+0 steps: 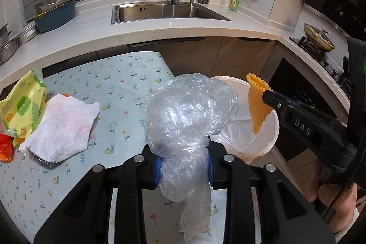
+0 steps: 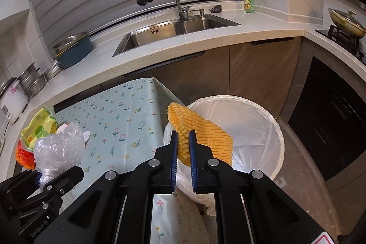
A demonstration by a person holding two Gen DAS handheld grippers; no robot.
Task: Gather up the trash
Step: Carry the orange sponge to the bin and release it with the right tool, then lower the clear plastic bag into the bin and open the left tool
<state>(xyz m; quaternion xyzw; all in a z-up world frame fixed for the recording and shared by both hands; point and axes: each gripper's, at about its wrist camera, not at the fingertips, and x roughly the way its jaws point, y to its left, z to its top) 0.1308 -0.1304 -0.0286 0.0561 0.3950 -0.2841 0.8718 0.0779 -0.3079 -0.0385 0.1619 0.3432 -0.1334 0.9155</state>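
Both jaws pinch trash: left gripper point(image 1: 184, 164) squeezes a crinkly clear plastic bag point(image 1: 189, 111), right gripper point(image 2: 183, 152) a bumpy yellow foam net point(image 2: 201, 134); letting go early could miss the round white lined bin point(image 2: 278, 129).

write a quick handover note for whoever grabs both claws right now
Left claw: shut on the crumpled clear plastic bag, above the table edge, beside the bin.
Right claw: shut on the yellow ribbed foam net, over the white lined trash bin.
Done: neither dropped yet.
Left: release both into the bin, then collect the white paper towel, yellow-green wrapper, orange wrapper and steel scourer from the floral tablecloth.
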